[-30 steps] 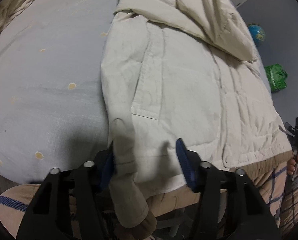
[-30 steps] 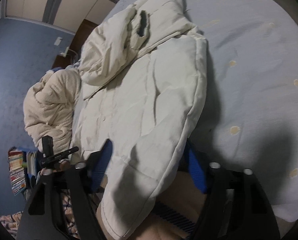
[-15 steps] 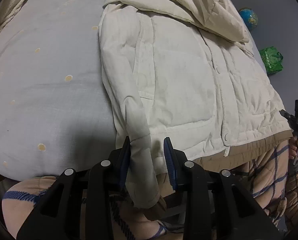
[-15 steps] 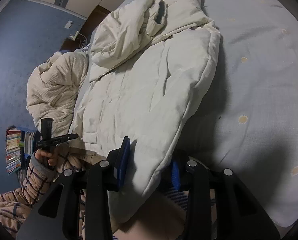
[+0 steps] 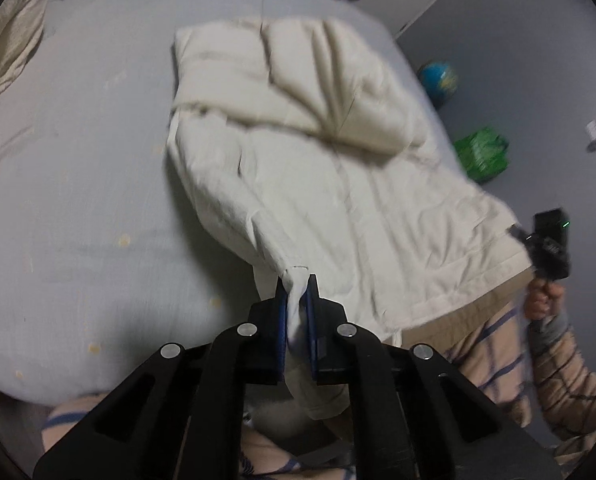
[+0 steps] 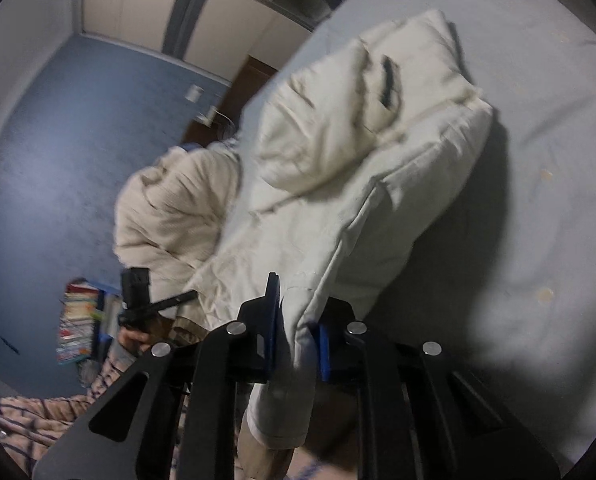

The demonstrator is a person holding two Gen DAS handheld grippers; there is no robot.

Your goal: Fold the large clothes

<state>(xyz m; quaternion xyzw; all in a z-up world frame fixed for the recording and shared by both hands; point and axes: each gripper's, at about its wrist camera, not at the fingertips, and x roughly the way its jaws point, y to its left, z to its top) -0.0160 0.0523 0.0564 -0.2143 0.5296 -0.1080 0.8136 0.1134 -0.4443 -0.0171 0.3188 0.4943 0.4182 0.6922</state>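
Bed: a grey-blue sheet is carrying the whole garment, with bare sheet stretching to the left in the left wrist view and to the right in the right wrist view.

Jacket: the cream padded coat is lying lengthwise, its long axis running straight away from me, the hood bunched at the far end and the hem overhanging the near edge of the bed. In the right wrist view the jacket is filling the middle ground, a second cream garment heaped just beside it.

Left claw: I am pinching the jacket's near left corner, the blue pads closed on a thin fold of cloth.

Right claw: I am gripping a thicker roll at the near right corner, the pads pressed against it on both sides.

Both claws are sitting at the hem end, about equally near; I judge the coming fold to be carrying the hem away along the long axis, toward the hood.
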